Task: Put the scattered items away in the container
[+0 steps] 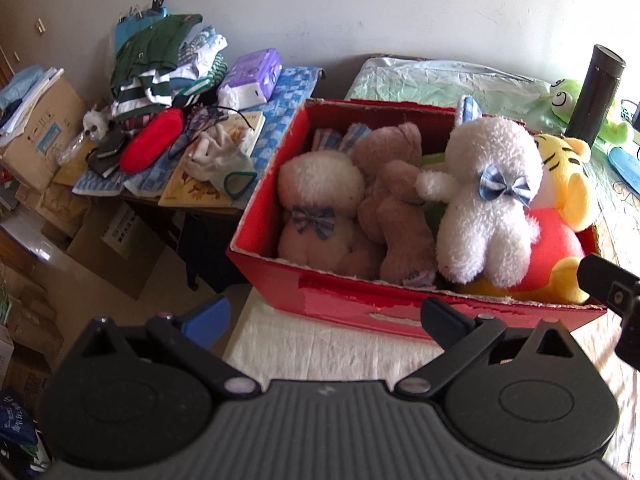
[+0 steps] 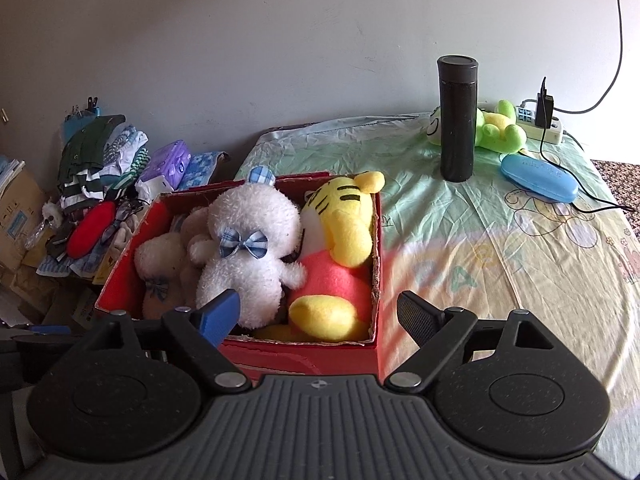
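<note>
Both claws are hanging spread wide and empty just in front of the red cardboard box [image 2: 256, 354]: the right claw [image 2: 318, 314] is gaping over the box's near right corner, and the left claw [image 1: 326, 318] is standing open before its near wall, with nothing between the fingers of either.

That box, open-topped with a torn, peeling rim, is sitting on the bed's pale green cartoon-printed sheet [image 2: 500, 248]. Inside it, a fluffy white plush rabbit with a blue checked bow [image 2: 250, 248] is lying on top, face down. Touching its right side, a yellow striped plush tiger in a pink-red shirt [image 2: 340, 248] is filling the box's right end. To the rabbit's left, a brown plush bear [image 1: 394, 200] is lying wedged, and beyond that a second, cream plush with a blue bow [image 1: 320, 208] is lying against the left wall.

Well behind the box to the right, a tall black cylindrical flask [image 2: 458, 118] is standing upright on the sheet. Just behind it a green plush frog [image 2: 498, 128] is lying, and beside that a blue oblong hard case [image 2: 540, 178] and a white power strip [image 2: 542, 124].

Left of the box, a low bench with a blue checked cloth [image 1: 280, 120] is carrying folded clothes [image 1: 160, 60], a purple tissue pack [image 1: 252, 76] and a red soft pouch [image 1: 152, 144].
</note>
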Demonstrator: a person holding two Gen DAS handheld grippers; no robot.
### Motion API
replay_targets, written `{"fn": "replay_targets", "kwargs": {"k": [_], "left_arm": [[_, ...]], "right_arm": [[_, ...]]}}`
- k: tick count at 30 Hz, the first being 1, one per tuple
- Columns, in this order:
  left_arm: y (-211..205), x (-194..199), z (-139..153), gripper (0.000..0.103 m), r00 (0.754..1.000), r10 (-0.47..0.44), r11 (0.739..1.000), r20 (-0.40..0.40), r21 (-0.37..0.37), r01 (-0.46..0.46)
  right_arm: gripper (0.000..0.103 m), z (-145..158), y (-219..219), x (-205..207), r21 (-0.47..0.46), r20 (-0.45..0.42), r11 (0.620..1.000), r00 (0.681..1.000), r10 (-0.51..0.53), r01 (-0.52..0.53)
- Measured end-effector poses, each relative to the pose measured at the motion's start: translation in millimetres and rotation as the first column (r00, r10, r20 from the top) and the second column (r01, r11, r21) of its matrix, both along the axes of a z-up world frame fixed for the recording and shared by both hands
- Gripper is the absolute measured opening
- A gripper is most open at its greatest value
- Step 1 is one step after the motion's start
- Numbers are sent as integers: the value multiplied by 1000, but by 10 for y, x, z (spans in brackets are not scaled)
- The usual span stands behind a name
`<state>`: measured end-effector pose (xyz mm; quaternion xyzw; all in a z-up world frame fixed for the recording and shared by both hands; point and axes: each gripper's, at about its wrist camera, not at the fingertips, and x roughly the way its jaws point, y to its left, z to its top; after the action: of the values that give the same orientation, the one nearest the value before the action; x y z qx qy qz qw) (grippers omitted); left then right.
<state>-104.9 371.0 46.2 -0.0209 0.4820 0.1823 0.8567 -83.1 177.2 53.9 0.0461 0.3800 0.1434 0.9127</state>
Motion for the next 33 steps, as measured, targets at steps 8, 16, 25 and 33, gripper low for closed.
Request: {"fn": "replay_targets", "kwargs": {"k": [8,16,25,33], "left_arm": [[41,65,25,101,999,-36,999,-11,19,36],[257,193,107,101,996,-88,996,10,35,88],[476,272,44,101,989,-146,989,29,-14,146],[575,303,-7,101,982,-185,982,27,-40,185]], "right_arm": [[88,-74,71,21,-64,6,997,999,-49,49],[89,33,233,69,-88,2,989,993,-115,115],[88,48,403,18,-60,22,982,983,-180,181],[80,-25,562,40,-69,-36,976,977,-211,208]]}}
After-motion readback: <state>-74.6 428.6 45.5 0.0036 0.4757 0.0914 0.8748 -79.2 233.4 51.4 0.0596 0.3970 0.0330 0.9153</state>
